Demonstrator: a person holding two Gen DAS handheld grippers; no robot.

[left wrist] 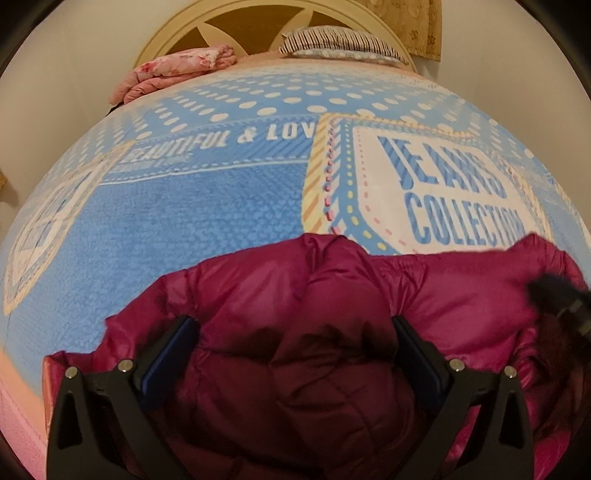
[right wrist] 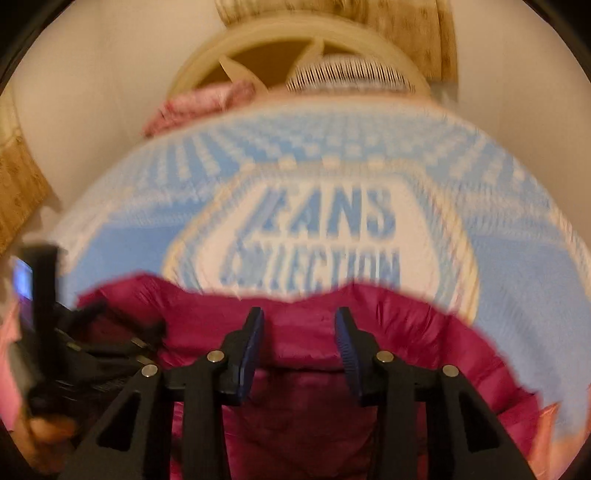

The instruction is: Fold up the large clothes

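Blue bedding printed with white dots and a "JEANS COLLECTION" patch covers the bed (left wrist: 229,206) that serves as the work surface. Nearest both cameras, a magenta puffer jacket (left wrist: 332,314) lies bunched at the near edge of this cover. The left gripper (left wrist: 295,332) has its fingers spread wide on either side of a raised quilted fold; whether the pads press on the fabric cannot be told. The right gripper (right wrist: 300,332) has its fingers parted above the jacket with nothing between them. For the fold in hand, lower each gripper onto a single layer near a seam or hem, close firmly, then lift and carry both sides together so the slippery, padded shell does not slide or balloon. Lay the jacket flat on the free blue area ahead. Farther off, a pink folded quilt (left wrist: 173,74) and a striped pillow (left wrist: 332,42) rest against a cream headboard (left wrist: 236,18) and a pale wall.
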